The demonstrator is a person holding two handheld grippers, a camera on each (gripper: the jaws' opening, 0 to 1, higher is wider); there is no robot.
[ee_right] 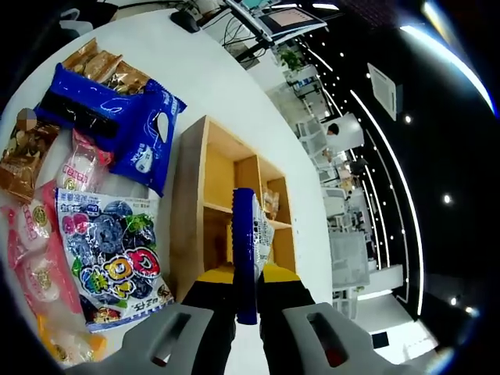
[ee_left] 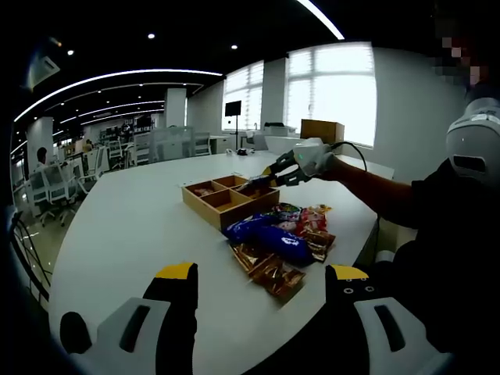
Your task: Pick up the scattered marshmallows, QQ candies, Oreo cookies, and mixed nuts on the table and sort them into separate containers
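A wooden divided box (ee_left: pixel 205 205) stands on the white table (ee_left: pixel 133 234). My right gripper (ee_left: pixel 262 182) reaches in from the right and hovers over it. In the right gripper view that gripper (ee_right: pixel 245 275) is shut on a blue Oreo packet (ee_right: pixel 244 226), held edge-on above the box (ee_right: pixel 184 211). A small packet (ee_right: pixel 271 203) lies in a far compartment. Beside the box lies a snack pile (ee_left: pixel 277 238): blue Oreo bags (ee_right: pixel 109 117), a QQ candy bag (ee_right: pixel 109 254), pink marshmallow packs (ee_right: pixel 78 168) and brown nut packets (ee_right: pixel 101 66). My left gripper (ee_left: pixel 262 273) stands open short of the pile.
A person's sleeve (ee_left: pixel 391 199) stretches along the table's right edge. A cardboard box (ee_left: pixel 322 130) and a monitor (ee_left: pixel 233 109) stand at the far end. Office chairs (ee_left: pixel 55 187) line the left side. Bare tabletop lies left of the wooden box.
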